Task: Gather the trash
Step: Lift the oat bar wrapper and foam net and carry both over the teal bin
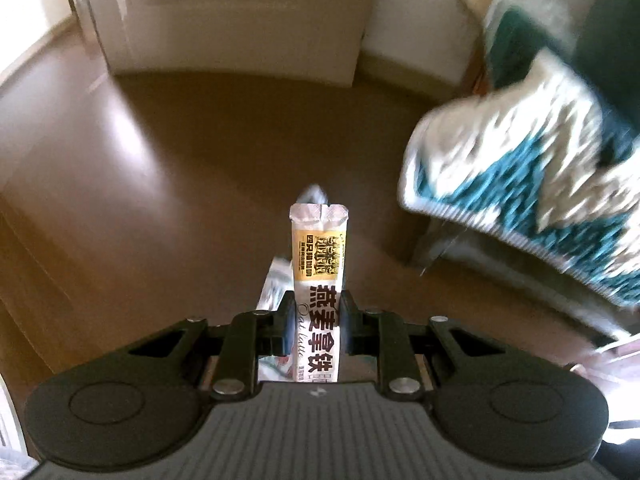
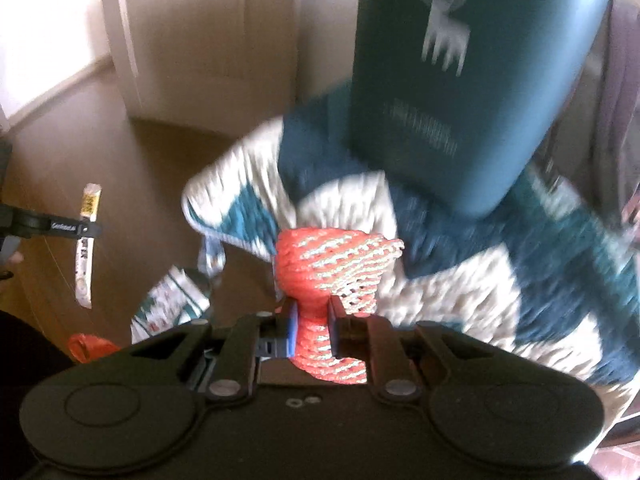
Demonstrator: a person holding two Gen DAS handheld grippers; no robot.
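My left gripper is shut on a long white and yellow drink-powder sachet printed with dark characters, which stands upright between the fingers above the brown floor. The right wrist view shows that same sachet and the left gripper at the far left. My right gripper is shut on a red and white foam net sleeve, whose wide end fans out above the jaws. Another crinkled wrapper lies on the floor just behind the sachet, also seen as the wrapper low left.
A teal and white knitted cushion covers a seat on the right, with a dark teal pillow bearing a white deer upright behind it. A pale door stands at the back. A small orange scrap lies on the floor.
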